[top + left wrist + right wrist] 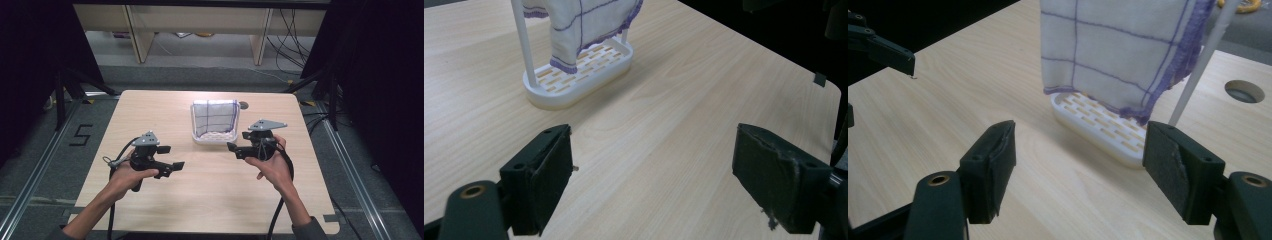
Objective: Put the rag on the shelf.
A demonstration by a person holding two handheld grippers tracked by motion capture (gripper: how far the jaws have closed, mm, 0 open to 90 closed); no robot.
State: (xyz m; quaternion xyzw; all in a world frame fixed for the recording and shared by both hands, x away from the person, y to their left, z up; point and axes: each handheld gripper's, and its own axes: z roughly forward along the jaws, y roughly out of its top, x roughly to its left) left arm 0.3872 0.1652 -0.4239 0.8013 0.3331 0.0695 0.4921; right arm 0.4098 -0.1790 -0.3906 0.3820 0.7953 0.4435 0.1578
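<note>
High view. Pale wooden desk (200, 200), rounded corners, on a grey floor. Near its far middle stands a white rack (215, 137) with a slotted base, and a white cloth (215, 118) with purple grid lines and purple edging hangs over its rail. A small round hole (243, 105) sits in the desk just right of the rack. Left gripper (170, 159), held in the left hand (131, 175), hovers over the near left part of the desk, well apart from the rack; its fingers are spread. Right gripper (236, 149), held in the right hand (272, 162), is just right of the rack's near end, pointing left.

Left gripper view. Both black fingers (541, 177) stand wide apart over bare desk, nothing between them. Rack and cloth lie ahead at upper left, the cloth's lower edge hanging just above the slotted base.

Right gripper view. Fingers (990, 167) released, wide apart, empty. The rack's base sits close ahead between them, the cloth draped above it. The hole lies at far right; the left gripper's tip appears at upper left.
</note>
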